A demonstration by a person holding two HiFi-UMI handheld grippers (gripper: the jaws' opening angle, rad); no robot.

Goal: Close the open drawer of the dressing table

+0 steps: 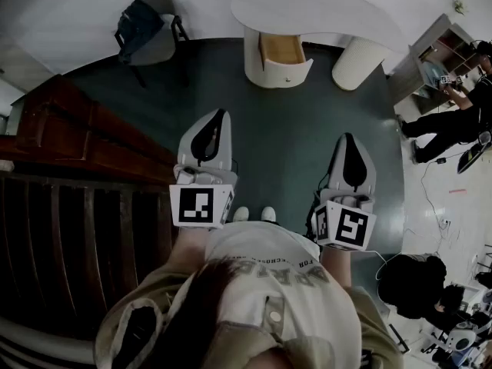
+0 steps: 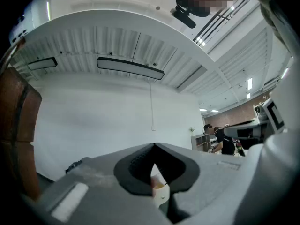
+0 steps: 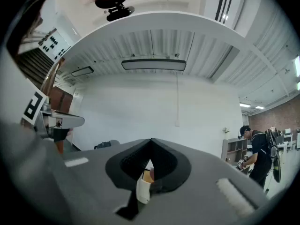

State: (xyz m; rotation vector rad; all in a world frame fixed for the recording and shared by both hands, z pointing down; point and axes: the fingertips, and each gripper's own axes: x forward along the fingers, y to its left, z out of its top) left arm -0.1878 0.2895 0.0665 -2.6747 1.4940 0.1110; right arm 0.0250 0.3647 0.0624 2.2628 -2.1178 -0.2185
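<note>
The white dressing table (image 1: 307,10) stands at the far end of the dark green floor. Its drawer (image 1: 282,52) is pulled out, showing a wooden inside and a white front with a small knob. Both grippers are held side by side well short of it, pointing roughly level toward it. My left gripper (image 1: 213,116) is shut with nothing between its jaws, and my right gripper (image 1: 350,138) is shut and empty too. A sliver of the drawer shows through the jaw notch in the left gripper view (image 2: 158,187) and in the right gripper view (image 3: 144,182).
A grey chair (image 1: 150,29) with a dark bag stands at the back left. A brown wooden railing (image 1: 84,137) runs along the left. A white cylinder stool (image 1: 358,61) stands right of the drawer. People (image 1: 453,121) and shelves (image 1: 442,56) are at the right.
</note>
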